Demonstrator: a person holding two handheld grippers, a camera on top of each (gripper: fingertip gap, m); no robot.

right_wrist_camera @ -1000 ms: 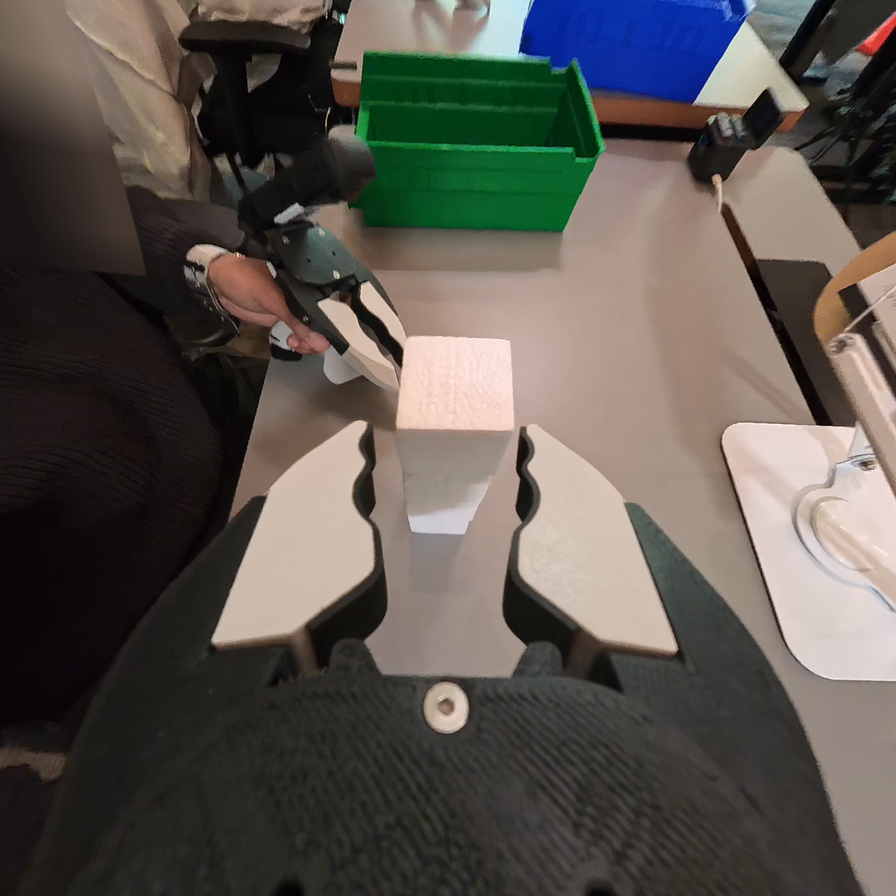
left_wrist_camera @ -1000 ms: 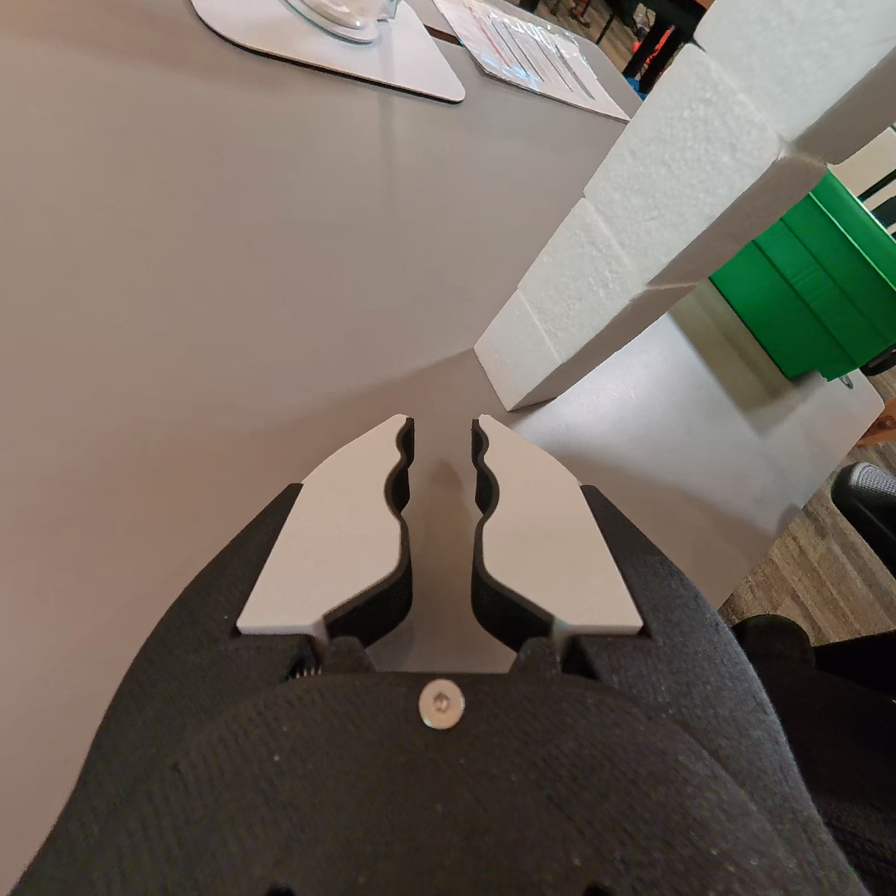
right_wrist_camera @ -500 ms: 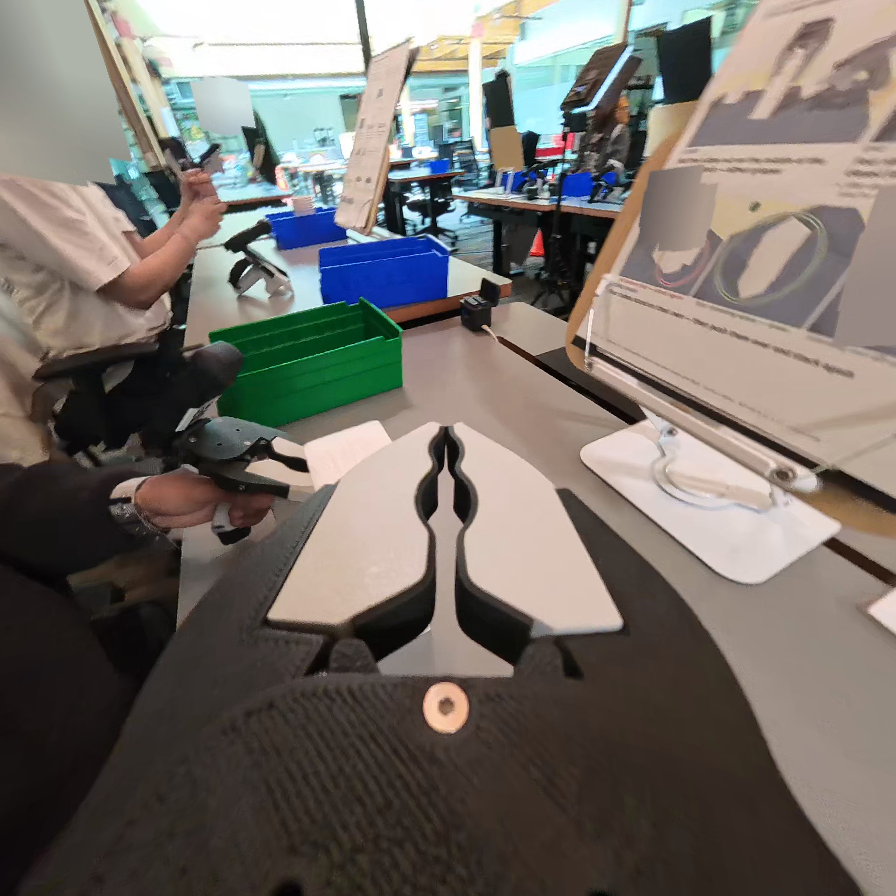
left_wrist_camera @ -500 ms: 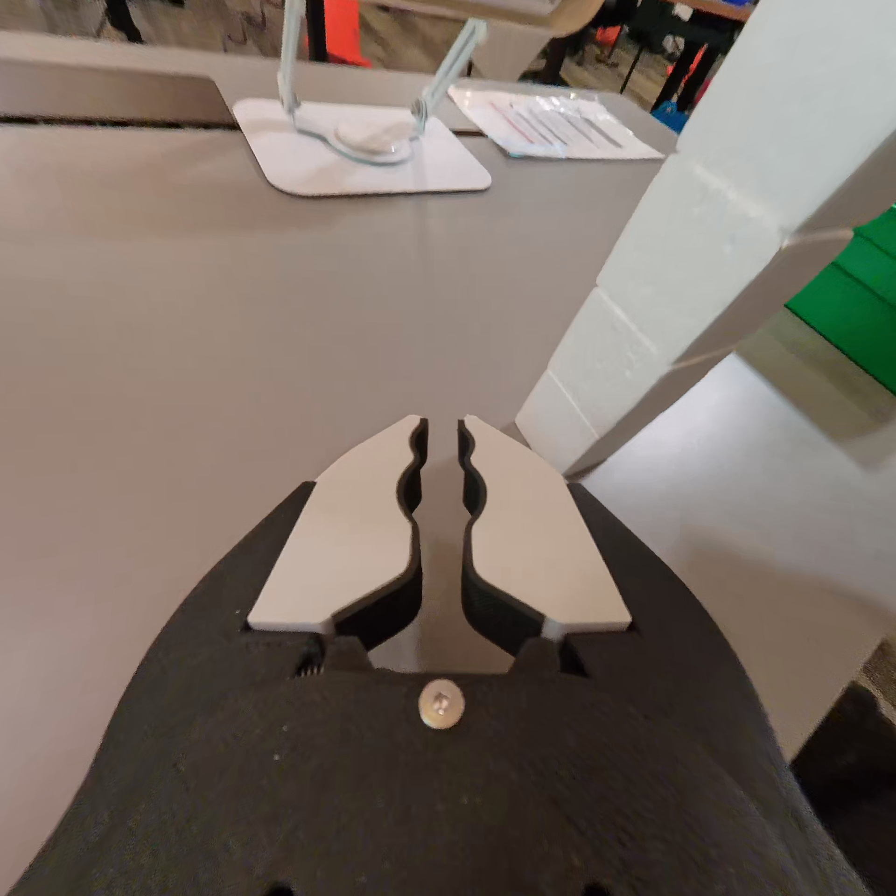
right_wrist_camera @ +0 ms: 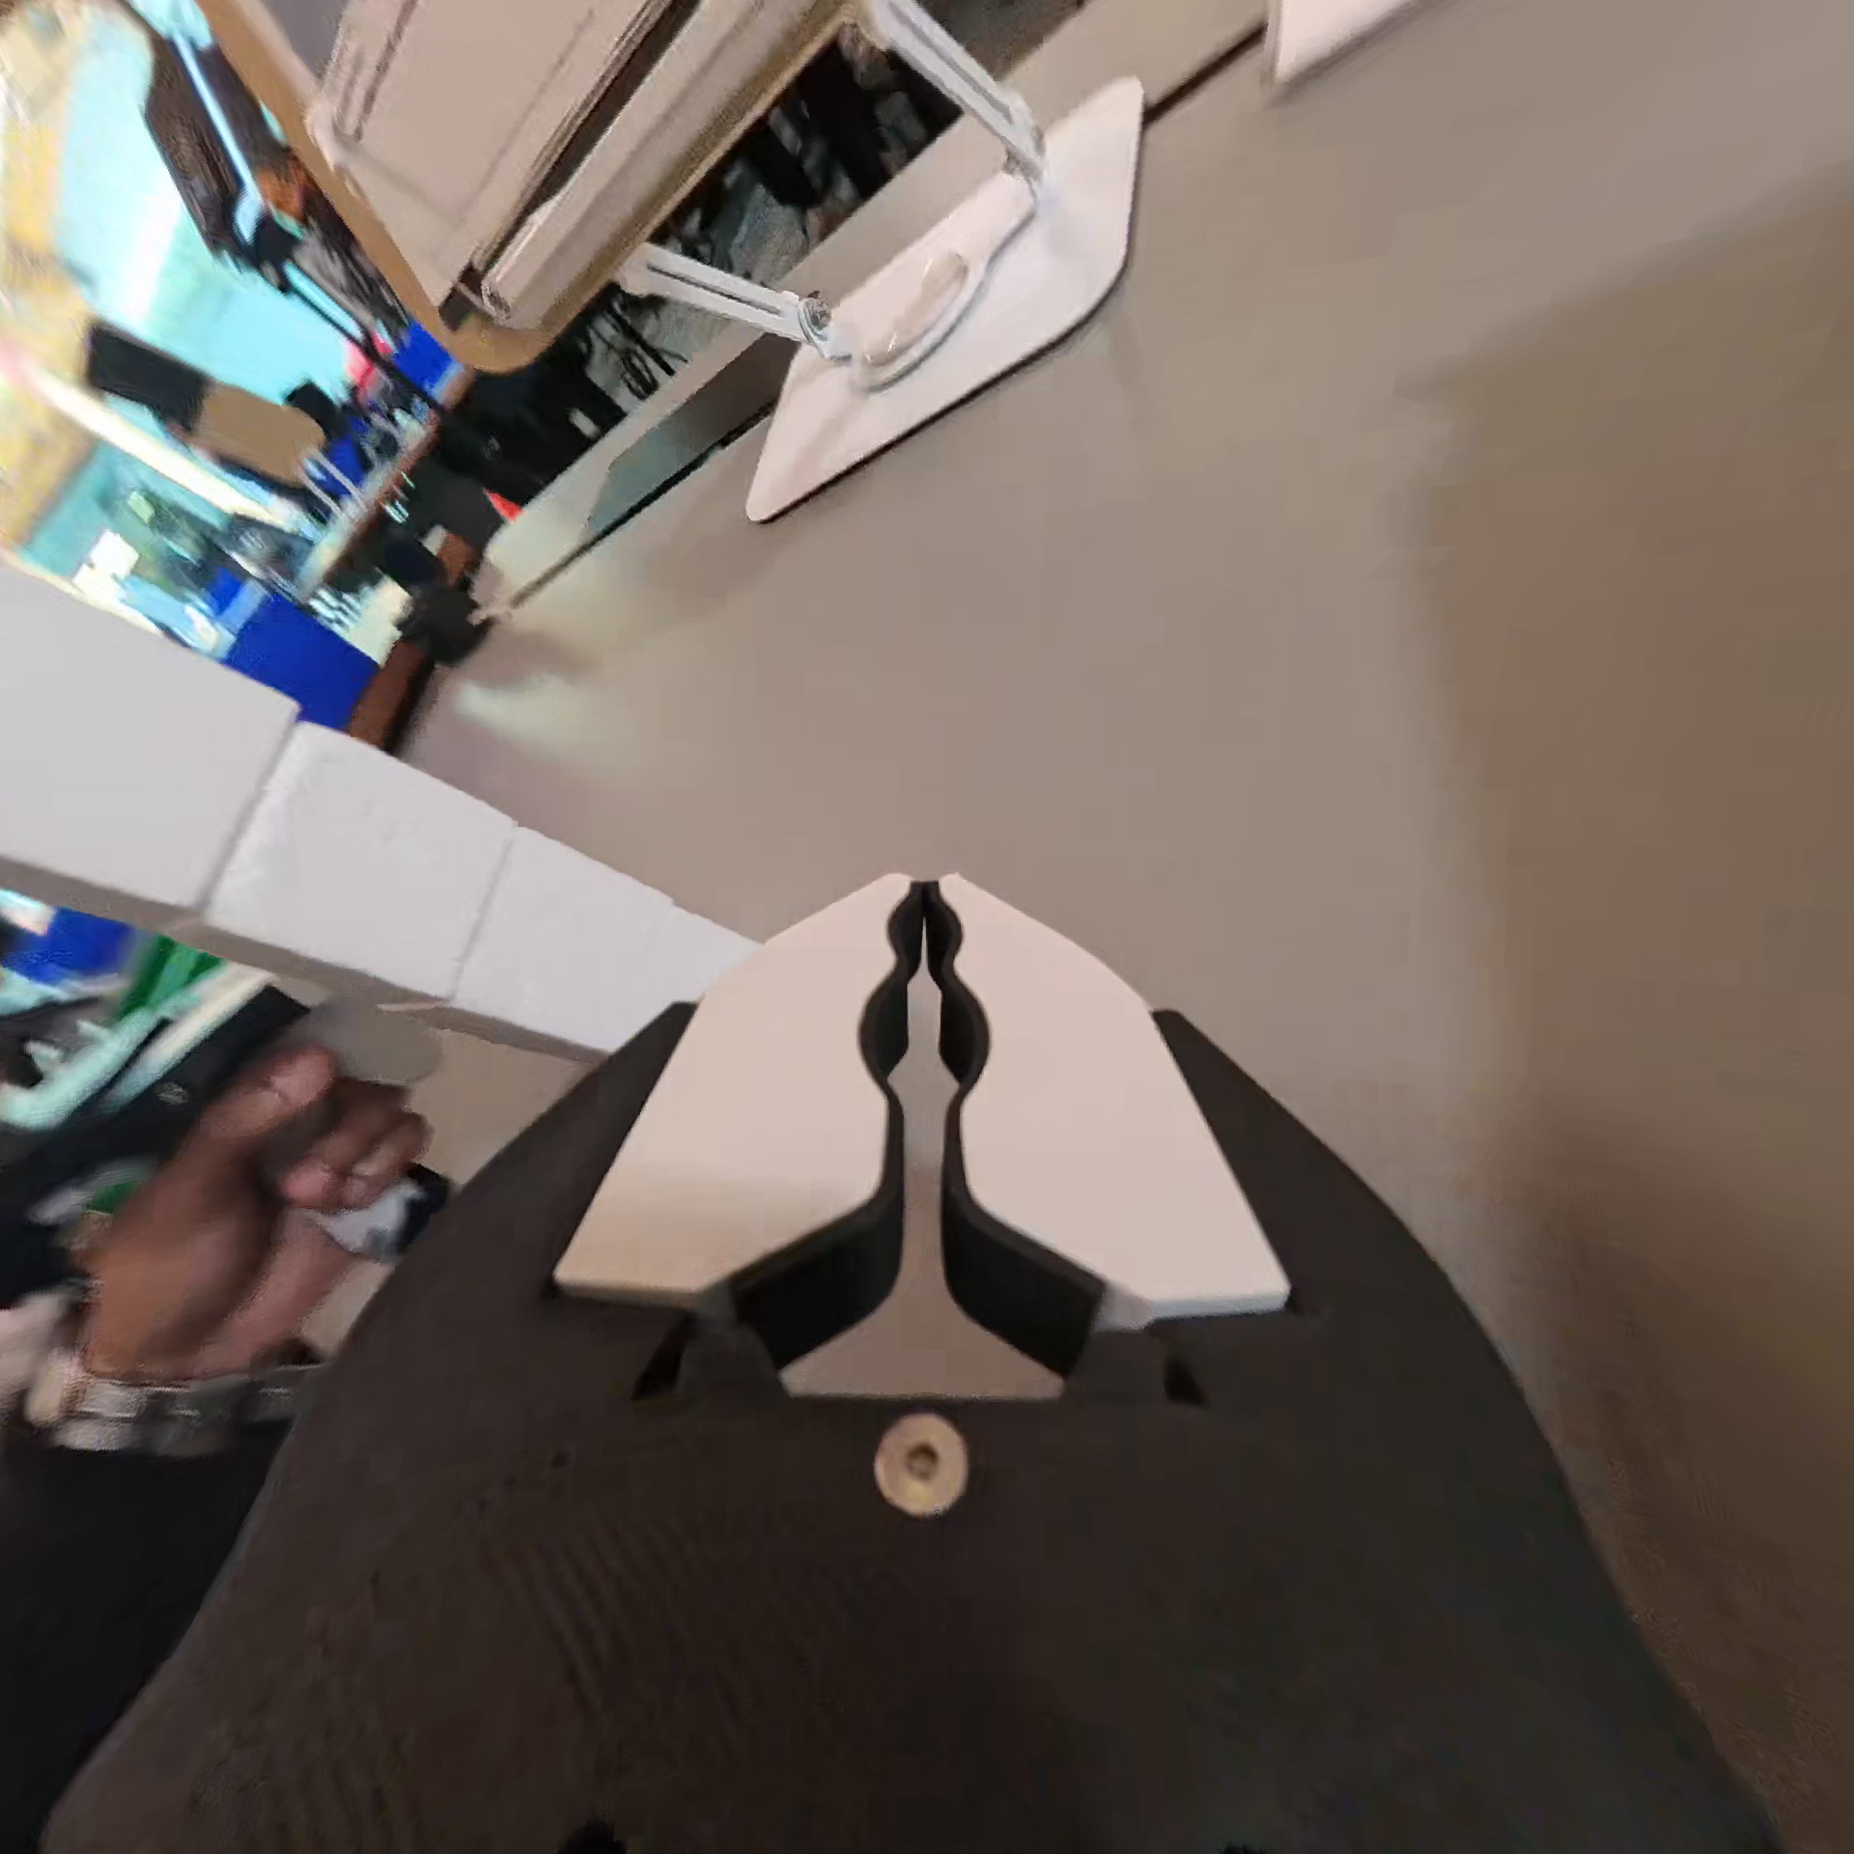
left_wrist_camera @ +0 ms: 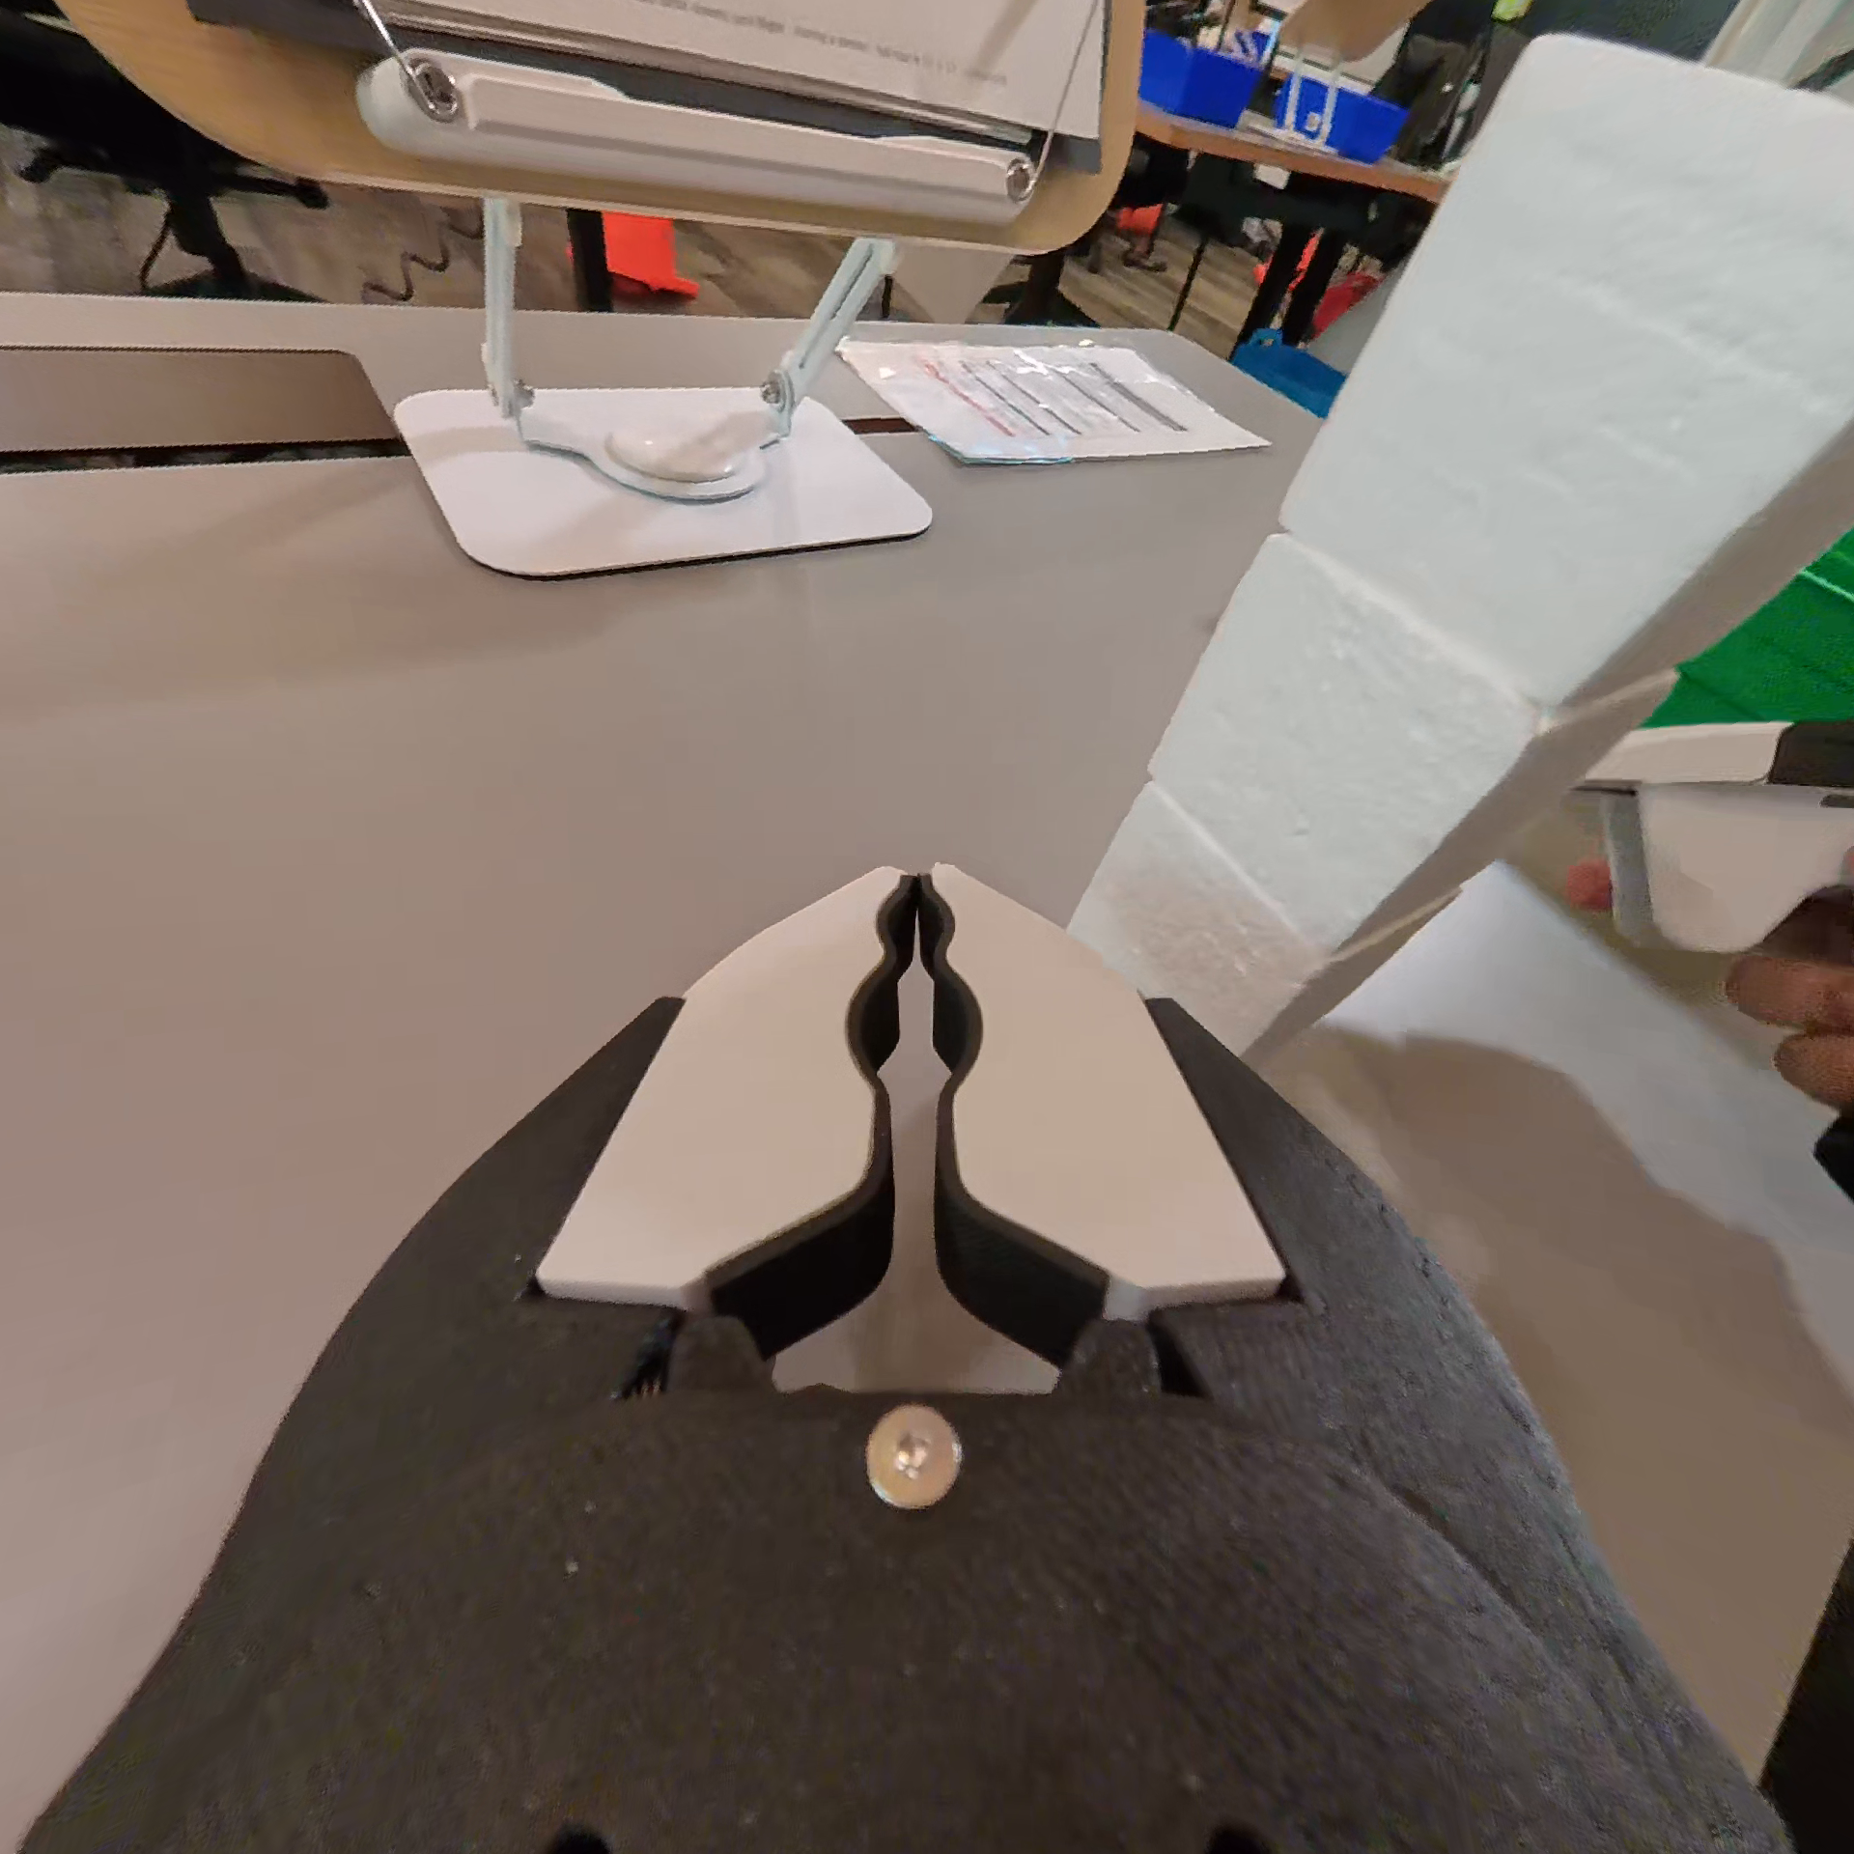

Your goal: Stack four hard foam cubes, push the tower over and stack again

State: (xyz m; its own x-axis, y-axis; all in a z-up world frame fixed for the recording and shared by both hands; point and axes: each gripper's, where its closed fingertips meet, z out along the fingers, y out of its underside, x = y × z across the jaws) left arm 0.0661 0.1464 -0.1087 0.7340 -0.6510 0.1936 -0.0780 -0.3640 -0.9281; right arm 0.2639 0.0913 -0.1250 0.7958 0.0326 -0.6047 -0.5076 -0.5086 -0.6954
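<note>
A stack of white foam blocks (left_wrist_camera: 1505,562) stands on the grey table (left_wrist_camera: 502,803), just right of my left gripper (left_wrist_camera: 918,883), which is shut and empty, low over the table. The stack also shows in the right wrist view (right_wrist_camera: 351,873), left of my right gripper (right_wrist_camera: 928,888), which is shut and empty too. That view is rolled sideways and blurred. The other gripper's white body (left_wrist_camera: 1726,843) and a hand show past the stack at the right edge of the left wrist view. A hand (right_wrist_camera: 231,1204) shows at the lower left of the right wrist view.
A document stand on a white base plate (left_wrist_camera: 662,492) stands at the far side of the table; it also shows in the right wrist view (right_wrist_camera: 963,291). A clear sleeve with paper (left_wrist_camera: 1043,411) lies beside it. A green bin (left_wrist_camera: 1786,642) sits behind the stack. The gap from one gripper's tips to the other's is roughly 20 cm.
Both grippers have shut, from open a second ago. The right gripper has pulled off the foam stack and rolled sideways. The left view has tilted up towards the document stand.
</note>
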